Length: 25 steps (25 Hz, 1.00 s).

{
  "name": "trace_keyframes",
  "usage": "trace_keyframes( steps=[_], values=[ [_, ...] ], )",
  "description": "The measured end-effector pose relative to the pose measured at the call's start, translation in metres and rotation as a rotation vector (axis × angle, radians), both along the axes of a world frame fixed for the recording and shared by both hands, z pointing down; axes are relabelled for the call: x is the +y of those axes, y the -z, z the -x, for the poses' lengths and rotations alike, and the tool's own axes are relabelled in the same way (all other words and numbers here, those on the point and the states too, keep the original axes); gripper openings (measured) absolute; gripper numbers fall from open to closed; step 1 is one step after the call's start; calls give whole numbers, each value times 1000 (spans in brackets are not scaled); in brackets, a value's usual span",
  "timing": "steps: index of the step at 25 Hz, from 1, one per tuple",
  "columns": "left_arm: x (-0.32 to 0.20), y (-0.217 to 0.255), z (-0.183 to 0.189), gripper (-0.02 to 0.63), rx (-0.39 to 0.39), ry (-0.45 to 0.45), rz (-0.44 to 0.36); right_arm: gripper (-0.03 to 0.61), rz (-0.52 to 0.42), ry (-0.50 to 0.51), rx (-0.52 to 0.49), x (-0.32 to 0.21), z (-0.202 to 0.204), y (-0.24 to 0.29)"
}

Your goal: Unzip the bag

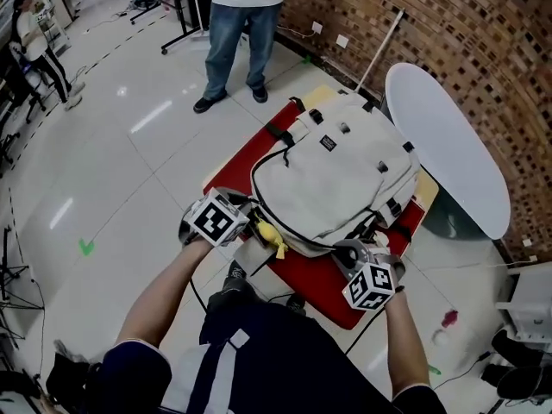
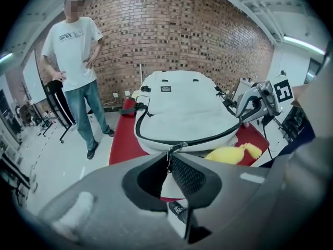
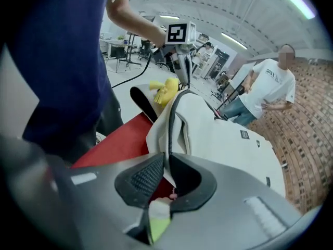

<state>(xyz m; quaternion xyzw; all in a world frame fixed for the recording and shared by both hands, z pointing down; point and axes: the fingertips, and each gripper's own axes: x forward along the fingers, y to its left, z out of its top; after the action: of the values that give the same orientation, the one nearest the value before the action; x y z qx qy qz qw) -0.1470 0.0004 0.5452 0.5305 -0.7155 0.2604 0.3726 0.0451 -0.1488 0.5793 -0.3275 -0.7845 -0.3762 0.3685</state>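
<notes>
Head view: off-white bag lies flat on the red table and covers most of it, with red showing along the left edge and at the near corner. A dark zipper line runs round the bag's near and left sides.

Left gripper is at the bag's near-left corner. In the left gripper view its jaws are closed on the metal zipper pull, with a bit of pale fabric caught between them. Right gripper is at the bag's near-right corner, by the table's near edge. In the right gripper view its jaws are pinched on the bag's fabric edge, right beside the zipper line.

A yellow soft thing sits at the bag's near edge between the two grippers, just beside the left one and partly under the bag's rim.

A white oval board leans against the brick wall just past the table's right edge, near the bag's right side. A thin pole leans on the same wall beyond the far-right corner. A standing person in a white T-shirt and jeans is on the pale tiled floor beyond the table's far edge, hands on hips in the left gripper view. A green mark is on the floor well left of the table.
</notes>
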Motion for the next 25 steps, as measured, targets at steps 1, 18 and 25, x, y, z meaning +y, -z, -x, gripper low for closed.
trace_keyframes(
  steps=[1, 18, 25],
  values=[
    [1, -1, 8, 31, 3, -19, -3, 46, -2, -30, 17, 0, 0, -1],
    [-10, -21, 87, 29, -58, -295, -23, 158, 347, -635, -91, 19, 39, 75],
    [-20, -12, 83, 31, -110, -403, -4, 197, 429, -560, -116, 119, 166, 64]
  ],
)
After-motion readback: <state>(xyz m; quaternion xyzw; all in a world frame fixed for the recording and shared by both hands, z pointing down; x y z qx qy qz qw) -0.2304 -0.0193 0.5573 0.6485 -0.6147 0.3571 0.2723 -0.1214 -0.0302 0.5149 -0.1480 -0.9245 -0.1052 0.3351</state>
